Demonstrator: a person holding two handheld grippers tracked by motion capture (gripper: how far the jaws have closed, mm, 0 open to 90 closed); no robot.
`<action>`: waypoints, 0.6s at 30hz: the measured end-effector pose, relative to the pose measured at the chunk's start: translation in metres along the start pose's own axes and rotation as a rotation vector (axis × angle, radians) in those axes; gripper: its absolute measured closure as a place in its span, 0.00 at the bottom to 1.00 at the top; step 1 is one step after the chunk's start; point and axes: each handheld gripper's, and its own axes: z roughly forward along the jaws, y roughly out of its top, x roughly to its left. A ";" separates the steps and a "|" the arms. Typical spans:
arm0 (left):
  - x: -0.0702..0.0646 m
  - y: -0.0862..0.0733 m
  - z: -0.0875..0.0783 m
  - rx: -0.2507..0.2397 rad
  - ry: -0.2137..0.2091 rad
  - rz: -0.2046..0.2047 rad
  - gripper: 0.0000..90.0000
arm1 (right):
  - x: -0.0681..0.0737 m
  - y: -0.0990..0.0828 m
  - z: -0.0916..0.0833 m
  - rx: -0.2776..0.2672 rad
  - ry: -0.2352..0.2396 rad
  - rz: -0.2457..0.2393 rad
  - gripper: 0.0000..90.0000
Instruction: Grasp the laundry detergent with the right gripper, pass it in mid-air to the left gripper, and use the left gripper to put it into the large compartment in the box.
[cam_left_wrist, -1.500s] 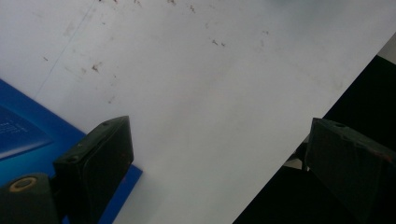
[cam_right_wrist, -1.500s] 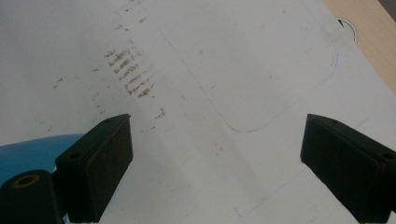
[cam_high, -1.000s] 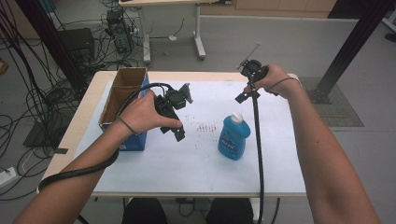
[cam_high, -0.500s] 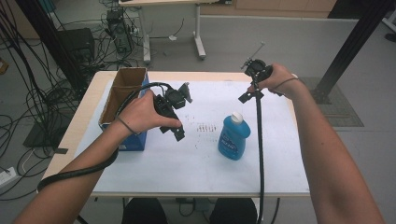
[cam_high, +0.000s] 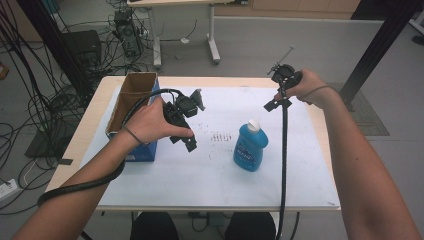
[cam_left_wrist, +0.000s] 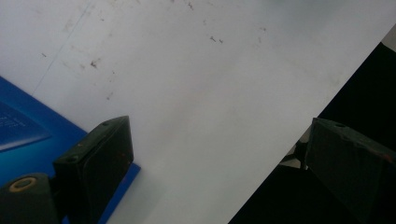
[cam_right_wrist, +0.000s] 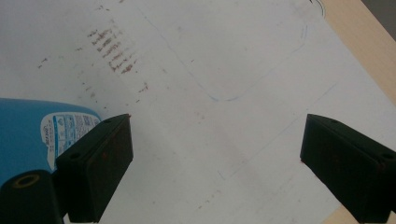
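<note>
Both grippers spread and empty. Blue detergent bottle (cam_high: 249, 147) stands mid-worktop (cam_high: 320, 200), right gripper (cam_high: 274, 103) hovering well behind it, left gripper (cam_high: 191, 145) near the cardboard box (cam_high: 131, 100). Sloppy approach could easily tip that bottle.

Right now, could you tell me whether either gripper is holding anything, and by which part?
Nothing is held: the left gripper and right gripper both stand open above the table, apart from the blue bottle.

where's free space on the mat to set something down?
Bare: the white mat along the near edge, in front of the blue bottle, and the far strip between the open box and the right gripper. Tight: between box and bottle, where the left gripper hangs.
</note>
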 end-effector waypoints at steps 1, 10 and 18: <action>0.000 0.000 0.000 0.003 -0.002 0.002 0.09 | 0.000 -0.003 -0.002 0.004 -0.006 0.002 0.10; 0.000 0.000 0.003 0.001 -0.006 0.004 0.09 | -0.001 -0.019 -0.007 0.004 -0.010 0.020 0.10; -0.001 0.000 0.003 0.002 -0.008 0.002 0.09 | -0.001 -0.034 -0.010 0.007 -0.014 0.028 0.10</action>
